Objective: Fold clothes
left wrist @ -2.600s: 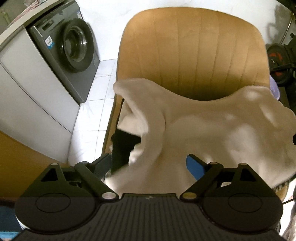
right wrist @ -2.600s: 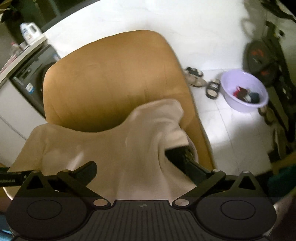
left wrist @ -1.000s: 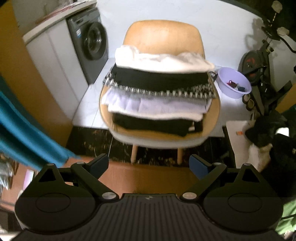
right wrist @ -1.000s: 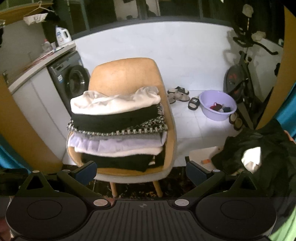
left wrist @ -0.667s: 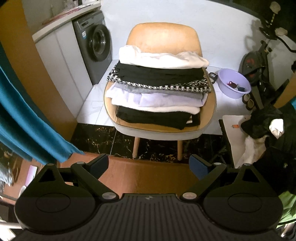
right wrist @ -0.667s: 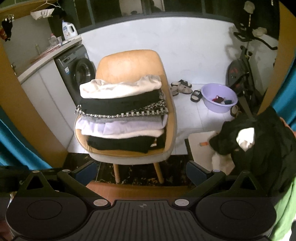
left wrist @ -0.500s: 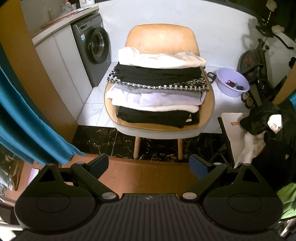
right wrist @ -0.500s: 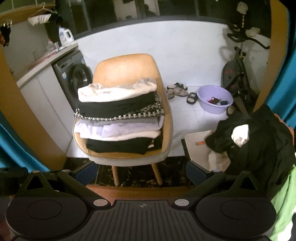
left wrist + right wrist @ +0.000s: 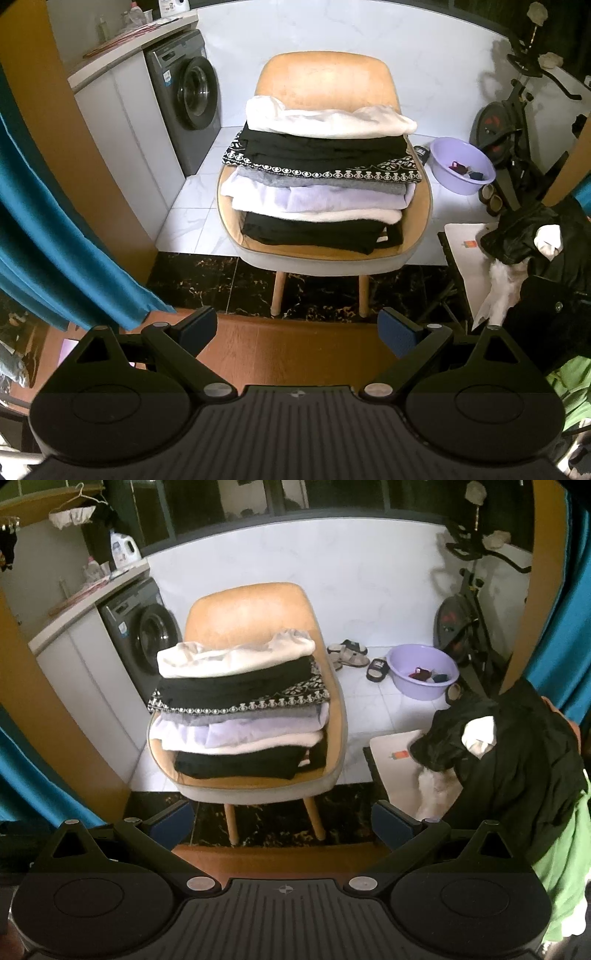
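Left gripper (image 9: 297, 325): fingers spread wide, nothing between them, held well back from the chair (image 9: 325, 79) over brown floor. Right gripper (image 9: 280, 821): likewise released, empty, also well apart from the chair.

Stack (image 9: 321, 181) of folded clothes sits on the chair seat, roughly square to its front edge. Top layer is a cream garment (image 9: 328, 120), slightly rumpled along its upper edge. Under it black fabric, then a black piece with a white patterned border (image 9: 325, 171), then grey, pale lilac and white layers, with a black garment (image 9: 317, 232) at the bottom (touching the seat).

Right of the chair: a low white table (image 9: 395, 764) with a heap of dark unfolded clothes (image 9: 509, 753) spilling over it, a white piece showing in the heap. Behind it, a lilac basin (image 9: 424, 670) on the white tiles, sandals (image 9: 349, 653) near it. Washer (image 9: 184, 96) stands left of the chair. Blue curtain (image 9: 48, 236) hangs at far left.
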Available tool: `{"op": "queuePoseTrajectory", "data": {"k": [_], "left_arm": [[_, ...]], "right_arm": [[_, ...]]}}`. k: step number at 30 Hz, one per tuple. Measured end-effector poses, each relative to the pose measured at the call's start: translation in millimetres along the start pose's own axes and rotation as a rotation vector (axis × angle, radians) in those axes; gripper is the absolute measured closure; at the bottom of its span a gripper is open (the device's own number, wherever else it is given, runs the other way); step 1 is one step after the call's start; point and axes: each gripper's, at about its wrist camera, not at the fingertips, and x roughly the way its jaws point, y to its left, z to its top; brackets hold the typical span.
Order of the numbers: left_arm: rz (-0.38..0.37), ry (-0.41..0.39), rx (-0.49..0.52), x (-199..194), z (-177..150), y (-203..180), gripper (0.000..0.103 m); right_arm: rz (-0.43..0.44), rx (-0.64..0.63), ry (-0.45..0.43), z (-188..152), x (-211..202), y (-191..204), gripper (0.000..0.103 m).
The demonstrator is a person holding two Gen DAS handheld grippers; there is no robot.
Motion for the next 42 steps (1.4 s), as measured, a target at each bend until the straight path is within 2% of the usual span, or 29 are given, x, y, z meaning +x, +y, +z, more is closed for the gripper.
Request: {"op": "queuePoseTrajectory", "data": {"k": [13,22,42], "left_arm": [[-0.027,-0.011,0.035,2,11,18,0.007],[-0.048,-0.006,0.110,9,15,14,0.007],[-0.091,0.032,0.205,30,30,11,0.007]], "right_arm": [[-0.038,0.029,-0.017,-1,-3,22,0.001],[-0.082,0.041,0.008,-3,4,33,0.001],[-0.126,0.089,0.028,-12,13,43,0.001]]}}
